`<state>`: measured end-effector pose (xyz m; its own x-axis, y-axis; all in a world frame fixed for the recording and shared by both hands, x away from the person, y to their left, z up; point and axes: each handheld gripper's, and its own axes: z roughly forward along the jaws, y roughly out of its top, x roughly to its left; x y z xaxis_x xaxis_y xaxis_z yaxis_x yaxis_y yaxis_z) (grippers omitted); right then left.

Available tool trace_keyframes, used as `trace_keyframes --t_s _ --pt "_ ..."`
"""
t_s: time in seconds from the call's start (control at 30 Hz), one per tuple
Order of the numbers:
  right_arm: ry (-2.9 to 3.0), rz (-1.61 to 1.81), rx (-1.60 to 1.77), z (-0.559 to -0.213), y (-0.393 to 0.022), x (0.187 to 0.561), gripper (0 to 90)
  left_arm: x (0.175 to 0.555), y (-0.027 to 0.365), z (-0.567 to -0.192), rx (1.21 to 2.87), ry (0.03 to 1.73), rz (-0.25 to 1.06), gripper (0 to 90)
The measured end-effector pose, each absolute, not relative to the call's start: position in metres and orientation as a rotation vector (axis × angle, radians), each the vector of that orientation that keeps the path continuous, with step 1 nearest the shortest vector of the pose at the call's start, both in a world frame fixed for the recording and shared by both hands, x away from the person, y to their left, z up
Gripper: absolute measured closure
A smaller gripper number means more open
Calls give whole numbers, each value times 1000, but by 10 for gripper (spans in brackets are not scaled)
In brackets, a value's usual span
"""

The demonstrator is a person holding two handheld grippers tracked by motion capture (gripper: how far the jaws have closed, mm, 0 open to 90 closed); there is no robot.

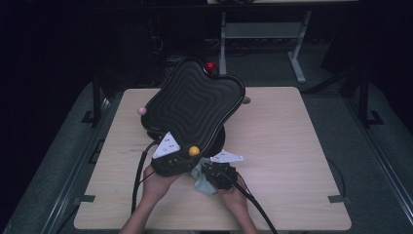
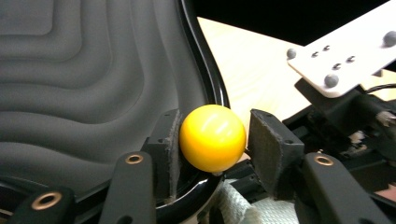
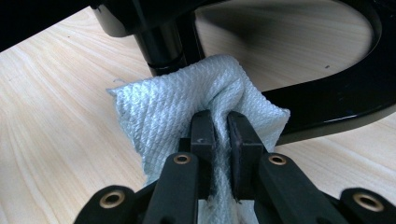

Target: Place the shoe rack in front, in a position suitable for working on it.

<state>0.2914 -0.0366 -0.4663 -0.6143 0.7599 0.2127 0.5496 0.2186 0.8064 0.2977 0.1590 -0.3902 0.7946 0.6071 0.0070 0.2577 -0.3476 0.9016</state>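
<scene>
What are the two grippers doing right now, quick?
Left gripper: open around the yellow ball, one pad touching, not clamped.
Right gripper: closed on the pale cloth.

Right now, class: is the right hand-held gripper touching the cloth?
Touching. The right gripper view shows the right hand-held gripper with its jaws pinched shut on a fold of the pale cloth.

In the high view we see a dim room, black from nine to three o'clock; only the pale wooden table point(image 1: 272, 146) catches soft overhead light. In the left gripper view the yellow ball point(image 2: 212, 137) carries a glare streak at twelve o'clock. Near jaws blur slightly.
</scene>
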Motion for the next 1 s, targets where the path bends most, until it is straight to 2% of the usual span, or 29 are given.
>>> trace_keyframes --t_s 0.4,0.7,0.83,1.0 --pt "2240 1326 1272 -467 -60 284 819 290 146 -390 1971 512 290 604" --pt "2149 1156 1273 -469 -98 272 819 278 124 -390 2002 339 160 603" --pt "2058 1086 1326 -470 -116 277 820 280 125 -390 1997 340 139 601" --pt "2079 1105 1308 -472 -99 273 825 289 141 -391 1983 385 132 580"
